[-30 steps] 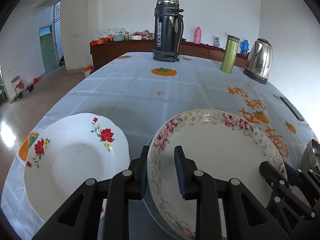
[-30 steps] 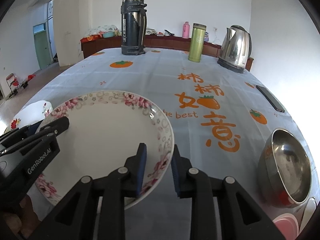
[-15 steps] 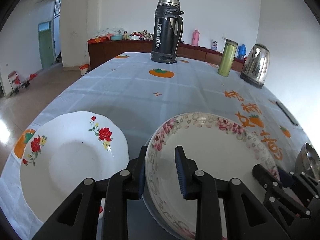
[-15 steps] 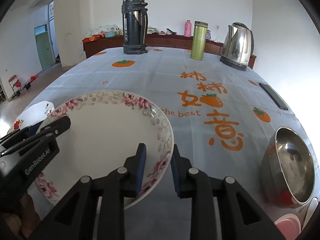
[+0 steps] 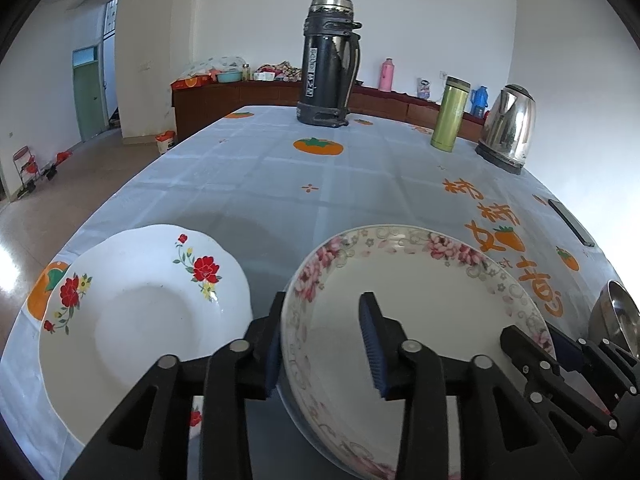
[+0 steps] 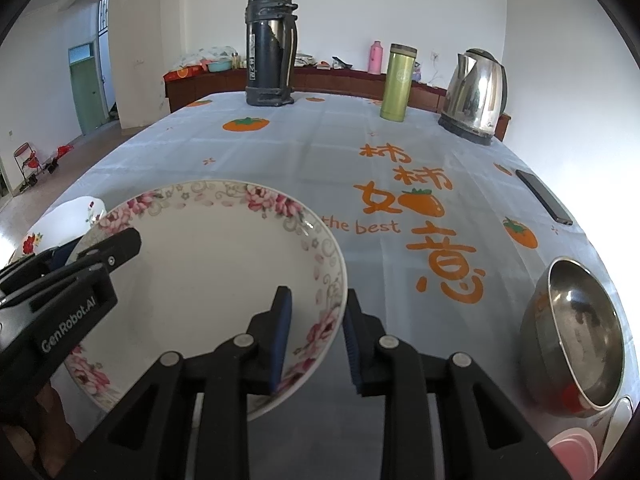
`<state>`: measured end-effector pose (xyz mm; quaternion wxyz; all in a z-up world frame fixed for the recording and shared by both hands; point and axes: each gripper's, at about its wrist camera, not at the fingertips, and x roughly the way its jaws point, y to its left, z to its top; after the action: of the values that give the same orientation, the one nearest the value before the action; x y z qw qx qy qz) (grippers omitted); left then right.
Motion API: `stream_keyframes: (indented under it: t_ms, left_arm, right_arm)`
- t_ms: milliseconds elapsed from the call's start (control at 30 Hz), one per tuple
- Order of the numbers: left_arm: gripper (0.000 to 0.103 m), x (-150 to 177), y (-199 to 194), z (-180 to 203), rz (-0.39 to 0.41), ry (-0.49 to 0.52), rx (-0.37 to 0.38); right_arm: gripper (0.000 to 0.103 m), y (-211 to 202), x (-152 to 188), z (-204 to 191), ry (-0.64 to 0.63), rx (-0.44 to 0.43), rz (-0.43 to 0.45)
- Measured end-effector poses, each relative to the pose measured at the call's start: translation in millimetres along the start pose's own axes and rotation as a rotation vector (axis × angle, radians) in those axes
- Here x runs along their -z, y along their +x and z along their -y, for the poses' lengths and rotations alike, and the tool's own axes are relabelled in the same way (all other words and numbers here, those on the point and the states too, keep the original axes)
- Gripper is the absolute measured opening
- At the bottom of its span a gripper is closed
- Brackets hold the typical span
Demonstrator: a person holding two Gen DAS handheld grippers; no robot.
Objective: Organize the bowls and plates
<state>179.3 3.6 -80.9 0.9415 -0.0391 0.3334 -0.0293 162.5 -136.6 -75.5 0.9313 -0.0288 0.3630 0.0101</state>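
Observation:
A pink-flowered plate (image 5: 420,288) is held above the table by both grippers. My left gripper (image 5: 320,344) is shut on its left rim. My right gripper (image 6: 316,332) is shut on its right rim, and the plate also shows in the right wrist view (image 6: 208,264). A white plate with red flowers (image 5: 136,320) lies on the tablecloth to the left, partly seen in the right wrist view (image 6: 60,220). A steel bowl (image 6: 576,332) sits at the right, also at the edge of the left wrist view (image 5: 618,320).
A tall dark thermos (image 5: 328,60), a green flask (image 5: 450,114) and a steel kettle (image 5: 508,126) stand at the far end. A phone (image 6: 544,202) lies near the right edge. A pink lid (image 6: 572,452) is at the near right corner.
Both grippers and the flowered plate have drifted slightly away from the far end of the table; the grip is unchanged.

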Motion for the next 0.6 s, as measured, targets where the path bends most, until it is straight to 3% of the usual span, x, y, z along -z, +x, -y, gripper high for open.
stream_keyframes:
  t_ms: [133,600]
  left_arm:
    - [0.060,0.6,-2.9,2.0,0.017,0.007,-0.027]
    - [0.060,0.3,0.8,0.3,0.009,-0.011,-0.023]
  right_arm:
    - [0.026,-0.3,0.3,0.5,0.001,0.000,-0.001]
    - [0.026,-0.7,1.5,-1.2,-0.005,0.001,0.000]
